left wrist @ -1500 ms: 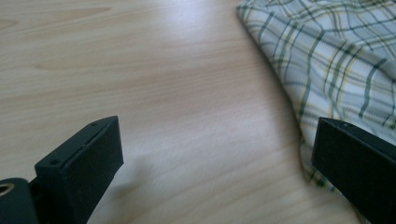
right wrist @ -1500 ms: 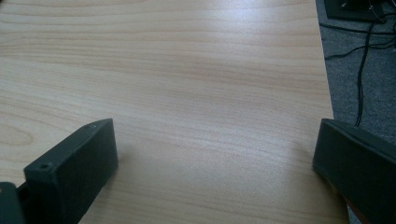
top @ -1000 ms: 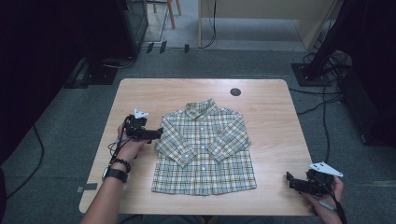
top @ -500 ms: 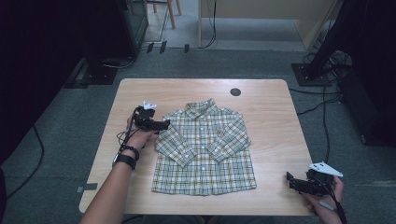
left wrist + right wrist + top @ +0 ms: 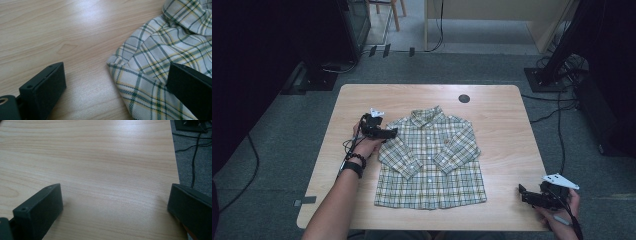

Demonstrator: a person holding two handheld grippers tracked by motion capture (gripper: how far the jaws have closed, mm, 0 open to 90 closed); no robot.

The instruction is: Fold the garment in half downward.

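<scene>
So the plaid shirt (image 5: pixel 430 160) is lying flat in the middle of the table (image 5: pixel 502 115), front side up. The left gripper (image 5: pixel 388 133) is sitting right at the shirt's shoulder, jaws spread wide around that corner of fabric. The right gripper (image 5: pixel 526 194) is hanging out well off from the shirt near the table's corner, jaws spread over bare wood.

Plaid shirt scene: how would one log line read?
left gripper: open, at plaid shirt shoulder | right gripper: open, over table
</scene>
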